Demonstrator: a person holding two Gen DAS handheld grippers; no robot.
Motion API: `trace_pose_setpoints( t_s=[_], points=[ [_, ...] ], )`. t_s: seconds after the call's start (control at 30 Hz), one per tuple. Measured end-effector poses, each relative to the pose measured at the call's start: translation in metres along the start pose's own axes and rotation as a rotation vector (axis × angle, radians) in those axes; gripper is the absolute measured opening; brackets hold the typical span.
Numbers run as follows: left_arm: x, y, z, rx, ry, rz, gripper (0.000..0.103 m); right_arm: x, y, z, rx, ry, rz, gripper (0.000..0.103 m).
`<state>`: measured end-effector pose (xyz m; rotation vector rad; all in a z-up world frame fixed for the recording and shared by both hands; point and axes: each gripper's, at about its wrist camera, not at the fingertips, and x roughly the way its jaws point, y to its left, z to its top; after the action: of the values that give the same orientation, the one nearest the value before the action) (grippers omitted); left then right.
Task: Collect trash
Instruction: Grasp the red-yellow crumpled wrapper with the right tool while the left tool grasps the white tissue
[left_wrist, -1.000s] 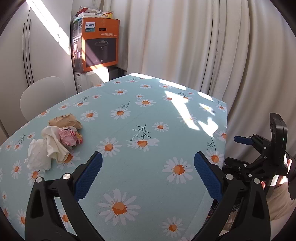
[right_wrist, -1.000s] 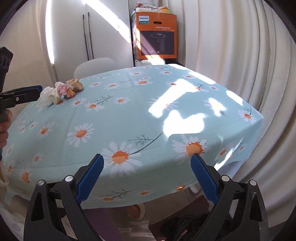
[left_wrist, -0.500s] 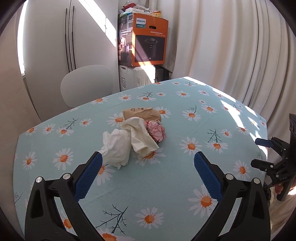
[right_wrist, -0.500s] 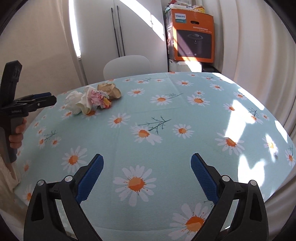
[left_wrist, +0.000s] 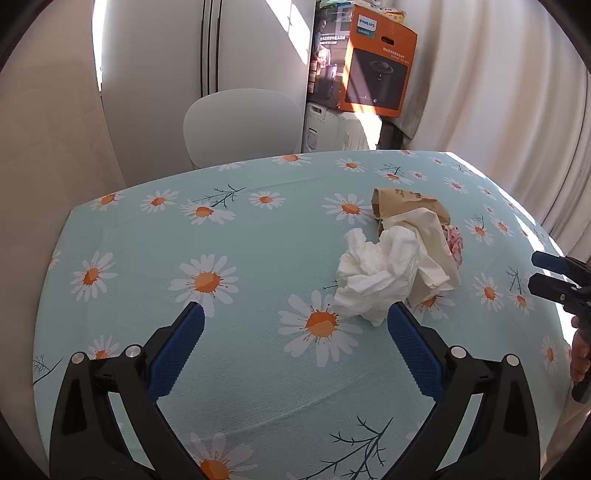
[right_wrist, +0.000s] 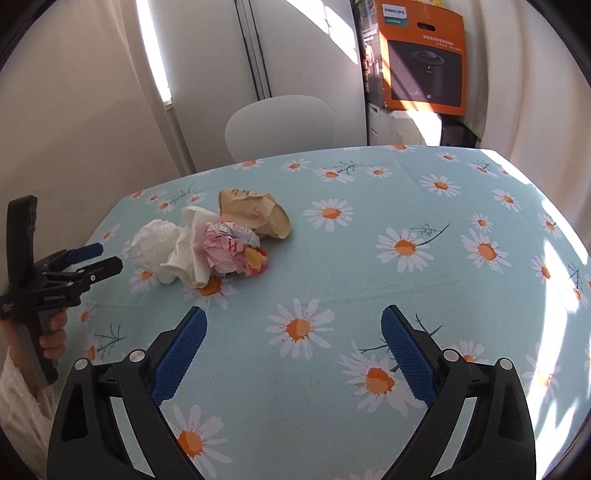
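Bench (left_wrist: 155, 258) is wearing a pale blue daisy cloth; a white chair (left_wrist: 242, 127) is sitting tucked at its far edge. Orange Philips box (left_wrist: 376, 66) is standing on white storage past the far right corner, curtains hanging along the right side. Nothing is lying between either tool and the trash.

Trash pile (left_wrist: 402, 251) is sitting on the bench, nearer the left edge than the right in the right wrist view. It's a touching clump: crumpled white tissue (right_wrist: 155, 245) nearest the left edge, cream paper (right_wrist: 192, 254) draped beside it, a pink-and-red printed wrapper (right_wrist: 231, 251) on the right, and a crushed brown paper bag (right_wrist: 255, 214) towards the far edge.

Left tool (left_wrist: 295, 345) is hovering over the bench, jaws spread wide and holding nothing, right pad tip just beside the tissue. Right tool (right_wrist: 293, 345) is likewise gaping wide and empty, well apart from the pile.

Print on the bag is too small to read. The wrapper is mostly hidden behind the cream paper in the left wrist view. The person's hands are cut off at the frame edges.
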<state>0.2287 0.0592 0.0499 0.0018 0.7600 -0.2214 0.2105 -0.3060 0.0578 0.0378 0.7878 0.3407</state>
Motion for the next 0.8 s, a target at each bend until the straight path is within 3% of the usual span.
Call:
trace_pose_setpoints(
  t_s=[0.07,0.23,0.4,0.5,0.53,0.57,0.6,0.63,0.8],
  points=[
    [0.007,0.006,-0.001,-0.009,0.029,-0.035,0.097,0.015,0.008,0.01,-0.001,0.009,0.008,0.091],
    [0.023,0.009,-0.007,-0.016,0.083,-0.028,0.097,0.048,0.022,0.031,0.028,0.034,0.01,0.091],
    [0.021,0.002,-0.008,0.013,0.074,-0.018,0.097,0.073,0.022,0.043,0.062,0.068,0.032,0.091],
    [0.019,-0.002,-0.008,0.023,0.066,-0.036,0.097,0.09,0.013,0.046,0.122,0.104,0.123,0.091],
    [0.019,-0.003,-0.008,0.018,0.069,-0.046,0.097,0.096,0.011,0.047,0.14,0.117,0.172,0.087],
    [0.021,-0.003,-0.008,0.013,0.075,-0.05,0.097,0.101,0.011,0.047,0.152,0.132,0.217,0.065],
    [0.022,-0.004,-0.008,0.013,0.082,-0.048,0.097,0.107,0.011,0.047,0.16,0.157,0.255,0.053],
    [0.023,-0.004,-0.008,0.014,0.089,-0.048,0.097,0.112,0.011,0.047,0.165,0.179,0.272,0.048],
    [0.024,-0.002,-0.008,0.003,0.093,-0.047,0.097,0.101,0.013,0.046,0.15,0.118,0.298,0.045]
  ],
)
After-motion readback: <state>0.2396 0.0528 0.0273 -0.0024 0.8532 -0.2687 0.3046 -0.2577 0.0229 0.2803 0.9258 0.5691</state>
